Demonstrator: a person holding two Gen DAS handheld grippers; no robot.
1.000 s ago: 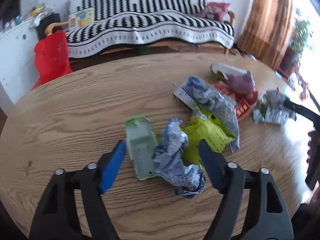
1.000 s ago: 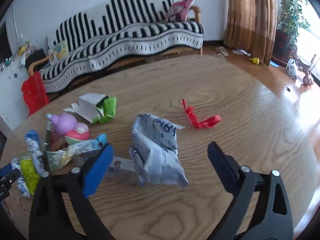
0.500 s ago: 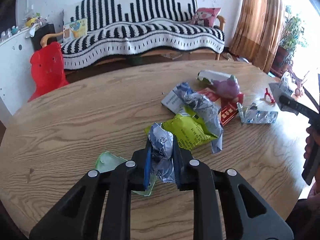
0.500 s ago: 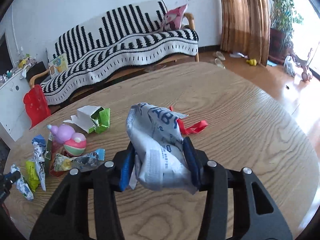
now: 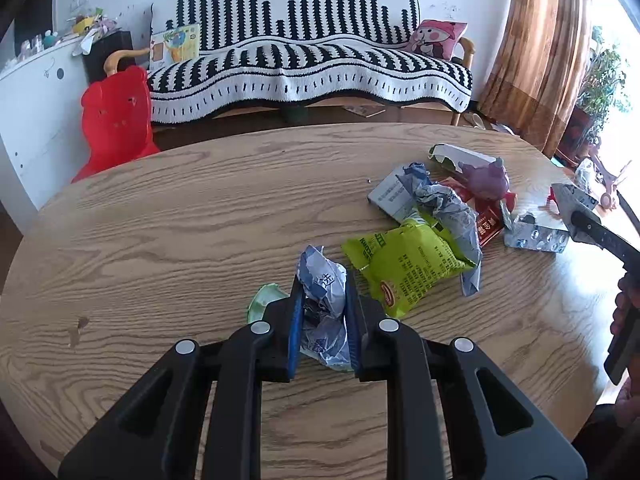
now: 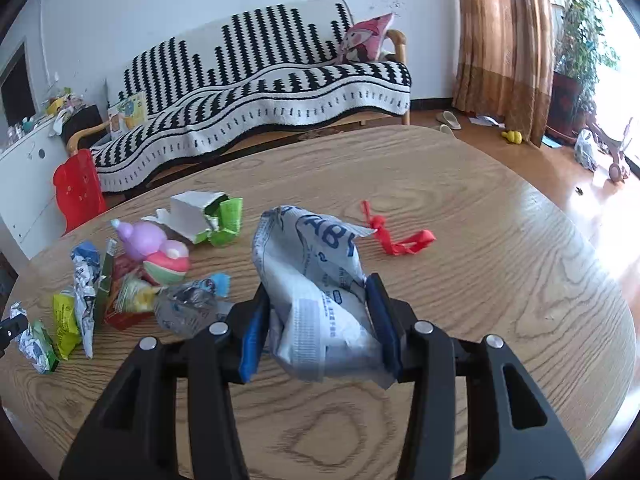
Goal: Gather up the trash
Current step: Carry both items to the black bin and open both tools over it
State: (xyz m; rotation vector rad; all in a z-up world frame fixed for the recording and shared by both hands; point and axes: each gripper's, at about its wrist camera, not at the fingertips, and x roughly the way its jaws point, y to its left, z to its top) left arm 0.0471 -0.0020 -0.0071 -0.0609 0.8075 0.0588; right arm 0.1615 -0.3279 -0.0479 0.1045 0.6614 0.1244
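Observation:
My left gripper (image 5: 322, 300) is shut on a crumpled blue-white wrapper (image 5: 323, 286) and holds it above the round wooden table (image 5: 160, 220). My right gripper (image 6: 318, 304) is shut on a white-blue plastic bag (image 6: 316, 280), lifted off the table. More trash lies on the table: a yellow-green snack bag (image 5: 404, 264), a crumpled silver-blue wrapper (image 5: 440, 204), a blister pack (image 5: 536, 236), a torn white-green carton (image 6: 204, 216), a red ribbon (image 6: 396, 240) and a pale green plastic piece (image 5: 262, 300) behind my left fingers.
A purple and pink toy (image 6: 156, 248) sits among the trash. A red packet (image 5: 488, 224) lies beside it. Beyond the table stand a striped sofa (image 5: 308, 60), a red plastic chair (image 5: 114, 120) and a white cabinet (image 5: 36, 92). Curtains (image 6: 500, 48) hang at the right.
Both grippers went from open around their items to shut on them. Each has lifted its item off the table and pulled back a little.

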